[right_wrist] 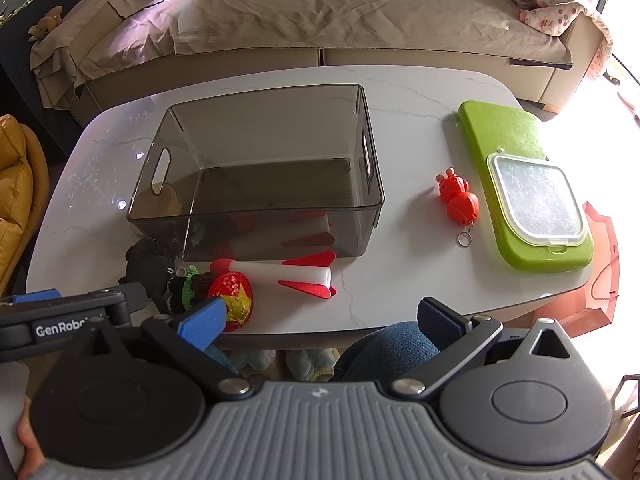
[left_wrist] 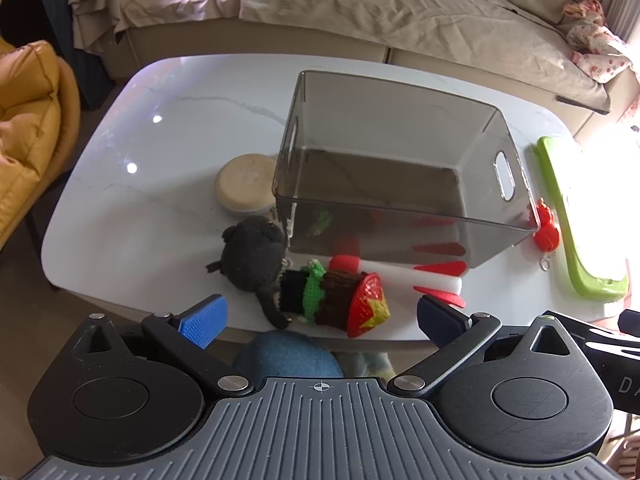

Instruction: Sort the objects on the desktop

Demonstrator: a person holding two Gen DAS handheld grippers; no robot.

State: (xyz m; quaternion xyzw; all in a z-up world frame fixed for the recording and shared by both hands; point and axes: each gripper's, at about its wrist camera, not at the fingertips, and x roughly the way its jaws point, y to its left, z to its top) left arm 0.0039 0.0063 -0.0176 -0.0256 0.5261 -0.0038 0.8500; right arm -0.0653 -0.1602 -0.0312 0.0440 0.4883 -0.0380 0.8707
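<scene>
Glare washes out the worktop (right_wrist: 400, 248) edge to the right of the bin (right_wrist: 280, 208), so the far side of the green board (right_wrist: 500, 132) is lost in the left wrist view. The bin, a smoked, see-through box with handle slots in its end walls, is seen to hold nothing; the red and green shapes in its near wall are things lying outside it, seen through or mirrored in the plastic. A round tan tin (left_wrist: 246, 182) left of the bin is partly hidden by the bin's wall, and in the right wrist view it is made out only dimly through the plastic. In front of the bin a white rocket (right_wrist: 280, 274) with red fins is laid on its side. Left of the rocket lie a knitted doll (left_wrist: 332, 294) with a red hat and a black plush (left_wrist: 250, 258); whether these two are touching cannot be told. Right of the bin, between it and the board, a red keychain (right_wrist: 458, 196) is laid. A clear lid (right_wrist: 536, 200) rests on the board.

The left gripper (left_wrist: 320, 312) is held wide apart and empty before the doll. The right gripper (right_wrist: 320, 316) is likewise spread and empty, near the worktop's front edge.
</scene>
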